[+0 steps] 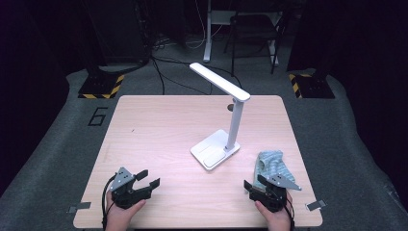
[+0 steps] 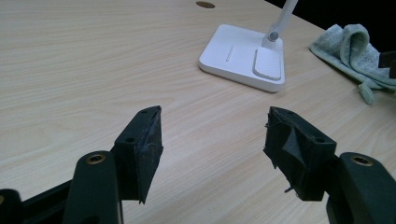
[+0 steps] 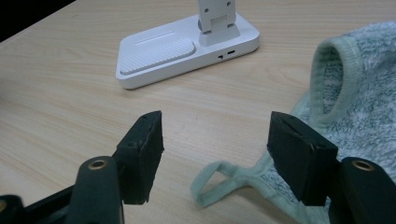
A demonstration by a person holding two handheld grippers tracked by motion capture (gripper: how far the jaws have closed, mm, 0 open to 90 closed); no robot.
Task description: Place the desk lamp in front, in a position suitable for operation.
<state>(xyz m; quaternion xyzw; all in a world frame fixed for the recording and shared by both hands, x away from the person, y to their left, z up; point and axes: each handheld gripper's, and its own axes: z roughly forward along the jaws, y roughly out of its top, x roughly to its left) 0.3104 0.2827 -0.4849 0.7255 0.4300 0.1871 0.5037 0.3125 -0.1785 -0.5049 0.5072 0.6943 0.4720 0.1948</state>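
The desk (image 1: pixel 159 125) spans the middle of the high view, with the white lamp (image 1: pixel 222 120) standing at its centre. The pale green cloth (image 1: pixel 272 163) lies bunched at lower right, just ahead of my right gripper (image 1: pixel 255 184), whose jaws stand spread with nothing pinched. My left gripper (image 1: pixel 148 179) waits at lower left, jaws equally wide and empty. I judge the cloth comes first: I should aim for its small hanging loop (image 3: pixel 219 179) (thin, easily missed), coming in low and closing on cloth alone, without scraping the wood.
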